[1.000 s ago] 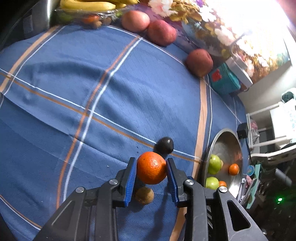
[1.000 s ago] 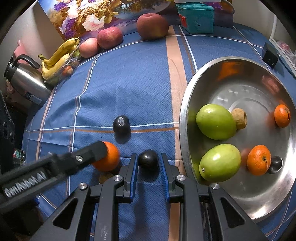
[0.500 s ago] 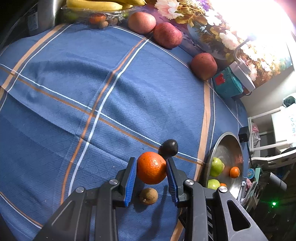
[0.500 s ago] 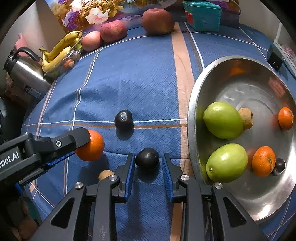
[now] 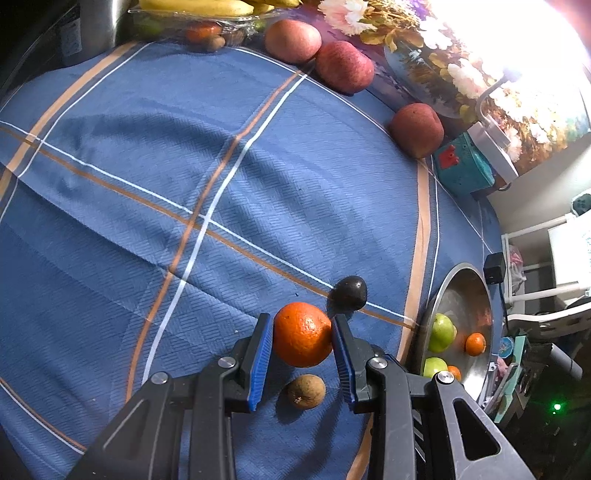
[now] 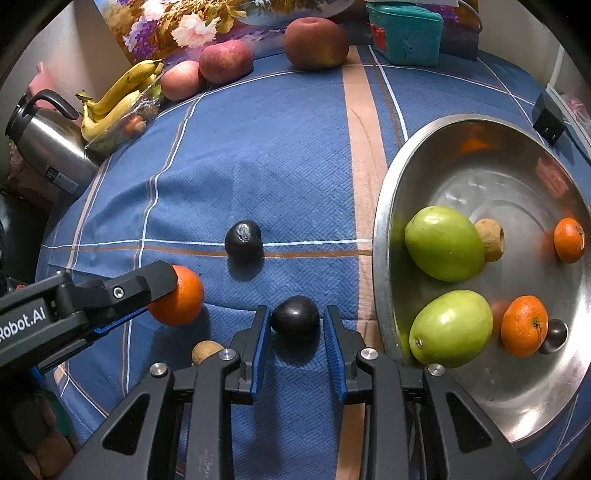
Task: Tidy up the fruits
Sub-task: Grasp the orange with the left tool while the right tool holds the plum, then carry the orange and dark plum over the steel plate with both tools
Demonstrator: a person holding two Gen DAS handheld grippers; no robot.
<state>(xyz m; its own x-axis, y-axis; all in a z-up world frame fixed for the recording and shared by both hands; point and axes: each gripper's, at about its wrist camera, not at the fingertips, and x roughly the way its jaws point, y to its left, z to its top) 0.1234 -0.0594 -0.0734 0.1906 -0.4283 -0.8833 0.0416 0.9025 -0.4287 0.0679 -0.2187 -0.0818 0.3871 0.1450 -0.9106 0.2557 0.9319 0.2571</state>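
Observation:
My left gripper (image 5: 301, 321) is shut on an orange (image 5: 302, 339) and holds it just above the blue cloth. In the right wrist view the same orange (image 6: 184, 299) shows at the left, in those fingers (image 6: 147, 284). My right gripper (image 6: 295, 314) is open around a dark plum (image 6: 295, 318) that rests on the cloth, with thin gaps at the pads. A second dark fruit (image 6: 243, 238) lies further back. A small brown fruit (image 5: 306, 391) sits under the orange. The steel bowl (image 6: 480, 177) at the right holds two green apples, two oranges, a brown fruit and a dark one.
Red apples (image 6: 225, 61) and bananas (image 6: 118, 92) line the far edge, beside a steel kettle (image 6: 44, 147). A teal box (image 6: 406, 33) and a black adapter (image 6: 548, 118) stand at the back right. A flower picture leans behind them.
The right jaws pressed on the dark plum a second ago and have since parted a little. The left gripper still holds the orange and has barely moved.

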